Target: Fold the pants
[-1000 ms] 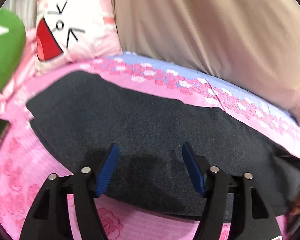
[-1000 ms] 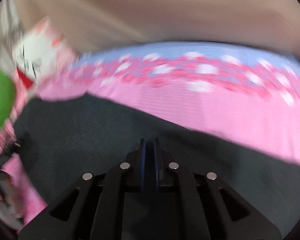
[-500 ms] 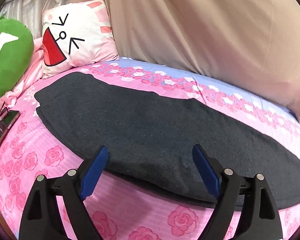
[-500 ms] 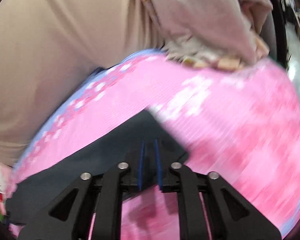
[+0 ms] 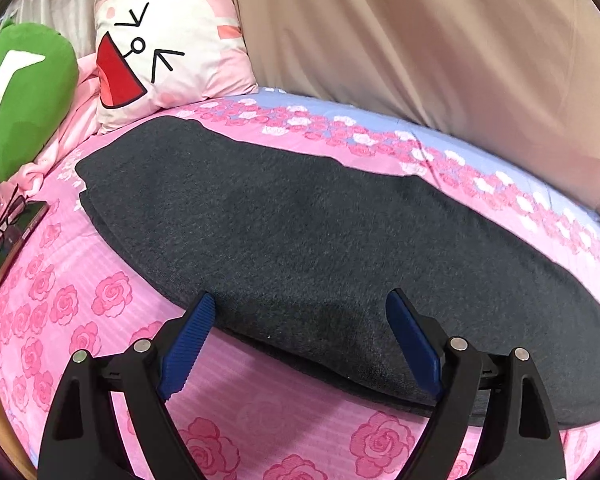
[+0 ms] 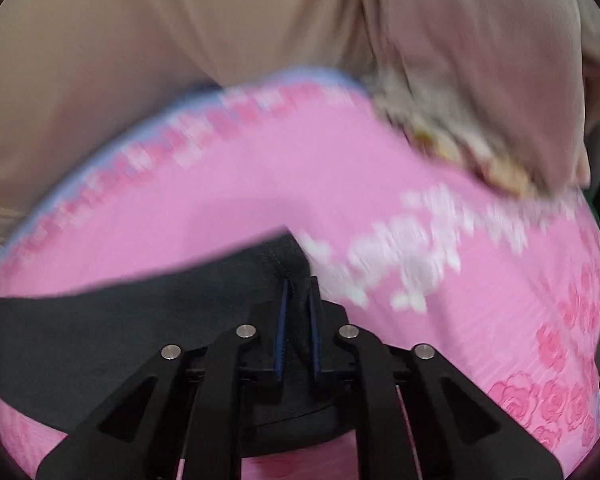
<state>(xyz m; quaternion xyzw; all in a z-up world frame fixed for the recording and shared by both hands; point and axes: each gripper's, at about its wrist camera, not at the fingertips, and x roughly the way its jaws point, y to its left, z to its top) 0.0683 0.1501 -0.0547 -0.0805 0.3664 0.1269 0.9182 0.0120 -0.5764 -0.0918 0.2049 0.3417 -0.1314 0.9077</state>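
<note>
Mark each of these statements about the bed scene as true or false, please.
1. The pants are dark grey. True.
2. The left gripper is clamped shut on the pants. False: its jaws stand wide open.
3. The right gripper has pants fabric between its pads. True.
4. The glasses lie on the pants. False: they rest on a phone beside them.
5. The bedsheet is plain white. False: it is pink with roses.

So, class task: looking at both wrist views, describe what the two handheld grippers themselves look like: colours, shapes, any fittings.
The left gripper and right gripper look alike: matte black plastic frames with triangular cut-outs, two fingers each, and round silver pins at the joints. Each finger ends in a blue pad, ribbed on its inner face. No cables, markings or sleeves show.
</note>
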